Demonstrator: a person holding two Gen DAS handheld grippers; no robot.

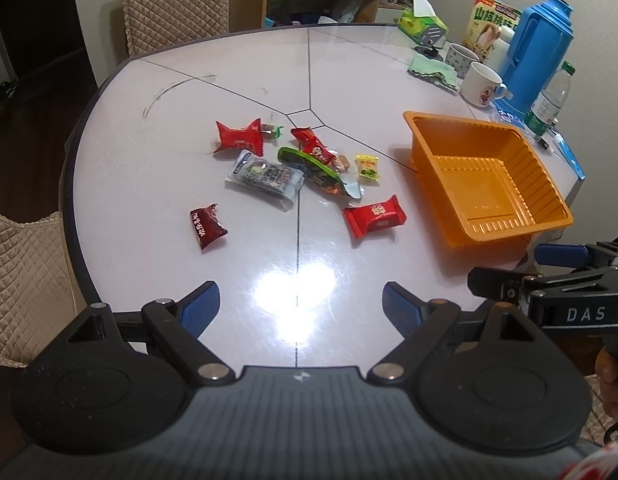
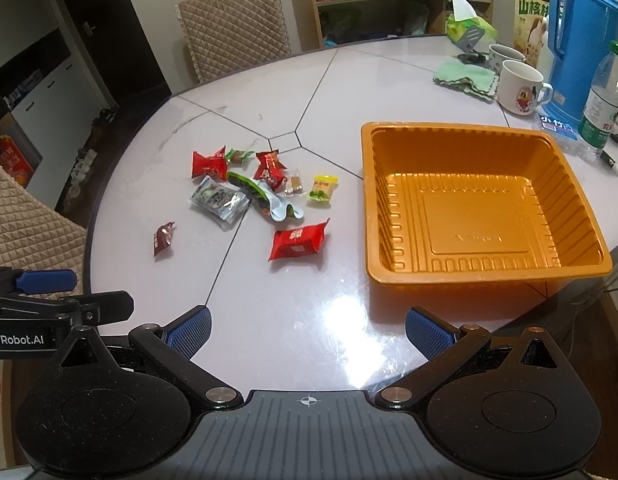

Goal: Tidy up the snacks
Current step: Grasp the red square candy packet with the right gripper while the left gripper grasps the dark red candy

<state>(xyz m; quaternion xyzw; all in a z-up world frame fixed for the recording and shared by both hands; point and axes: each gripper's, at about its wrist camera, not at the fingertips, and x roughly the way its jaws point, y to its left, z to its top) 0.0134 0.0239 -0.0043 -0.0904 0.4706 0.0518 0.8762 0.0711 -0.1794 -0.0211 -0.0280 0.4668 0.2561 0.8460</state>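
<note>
Hovering above the near edge of the pale glossy round desk [image 1: 349,64], the left gripper [image 1: 301,308] has its blue-padded fingers spread wide with nothing between them, and the right gripper [image 2: 307,330] is spread just as wide and empty beside it. In the left wrist view the right gripper shows side-on at the far right, with part of a hand [image 1: 611,380] below it.

A loose scatter of snacks lies near the middle of the desk, left of an empty orange ribbed plastic tray [image 2: 589,264] whose near right corner reaches the desk's edge. A bright red pillow-shaped packet [image 2: 298,240] lies nearest the tray, on its own. A small dark red wrapped snack [image 2: 163,238] lies apart at the near left. Farther back sits a silvery printed pouch [image 2: 219,200], touching a green and white torn wrapper [image 2: 265,198]. Behind them are a red packet with twisted ends [image 2: 208,165] and another red packet with a printed figure [image 2: 270,170]. A small yellow and green sachet [image 2: 323,188] lies to their right, with a small clear-wrapped brown sweet [image 2: 295,185] just beside it.

At the far right of the desk stand a tall blue plastic thermos jug [image 2: 581,40], two white mugs [image 2: 523,86], a green folded cloth [image 2: 465,76] and a clear water bottle with a green label [image 2: 603,108].
</note>
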